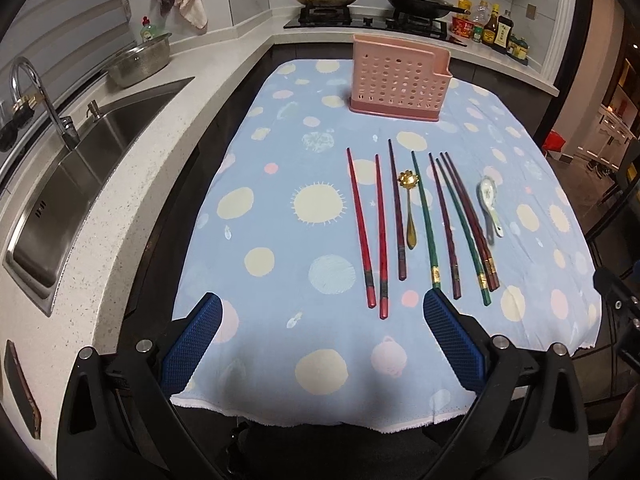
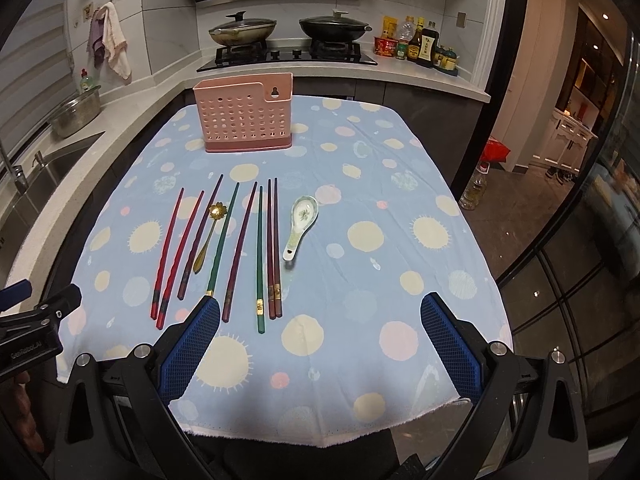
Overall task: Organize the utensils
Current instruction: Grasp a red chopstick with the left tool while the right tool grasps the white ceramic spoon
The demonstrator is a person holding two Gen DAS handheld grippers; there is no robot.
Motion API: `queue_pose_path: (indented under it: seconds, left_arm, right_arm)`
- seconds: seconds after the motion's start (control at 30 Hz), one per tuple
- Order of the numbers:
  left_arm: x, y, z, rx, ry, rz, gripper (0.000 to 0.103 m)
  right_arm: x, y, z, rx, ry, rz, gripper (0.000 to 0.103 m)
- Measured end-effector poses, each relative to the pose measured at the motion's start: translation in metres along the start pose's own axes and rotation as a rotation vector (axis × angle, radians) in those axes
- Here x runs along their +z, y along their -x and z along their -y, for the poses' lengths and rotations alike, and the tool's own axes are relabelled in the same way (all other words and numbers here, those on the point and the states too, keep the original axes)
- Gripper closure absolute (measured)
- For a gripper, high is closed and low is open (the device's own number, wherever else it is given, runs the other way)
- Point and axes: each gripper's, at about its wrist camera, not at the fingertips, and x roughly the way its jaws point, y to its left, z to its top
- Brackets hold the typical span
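Note:
A pink perforated utensil holder (image 1: 400,80) (image 2: 247,116) stands upright at the far side of the table. Several chopsticks lie side by side in front of it: red (image 1: 362,228) (image 2: 168,248), dark purple (image 1: 397,208) (image 2: 240,252), green (image 1: 425,216) (image 2: 260,256) and brown (image 2: 274,248). A gold flower spoon (image 1: 409,208) (image 2: 208,236) lies among them. A white ceramic spoon (image 1: 491,206) (image 2: 301,224) lies to their right. My left gripper (image 1: 322,302) and right gripper (image 2: 320,304) are open and empty, held above the table's near edge.
The table has a blue dotted cloth (image 1: 280,184) (image 2: 380,240). A sink (image 1: 60,200) and steel bowl (image 1: 138,62) are on the counter at left. A stove with two pans (image 2: 288,28) and sauce bottles (image 2: 416,44) are behind.

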Motion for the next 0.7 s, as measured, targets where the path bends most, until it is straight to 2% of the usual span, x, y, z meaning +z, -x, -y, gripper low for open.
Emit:
queue_pose_path:
  seconds: [0.13,0.4,0.6,0.7]
  left_arm:
    - [0.009,-0.029,-0.001,-0.013,0.000,-0.025,0.007]
    - [0.021,-0.080,0.005,-0.041,-0.009,-0.071,0.009]
    - [0.024,-0.102,0.004,-0.075,-0.008,-0.113,0.017]
    - [0.024,-0.109,0.003,-0.082,-0.003,-0.126,0.020]
  right_arm:
    - [0.012,-0.024,0.003,0.013,-0.026,0.006,0.007]
    - [0.033,-0.090,0.000,0.024,-0.063,-0.051,0.009]
    - [0.045,-0.133,-0.002,0.050,-0.104,-0.101,0.026]
    - [0.047,-0.152,0.000,0.094,-0.145,-0.139,0.041]
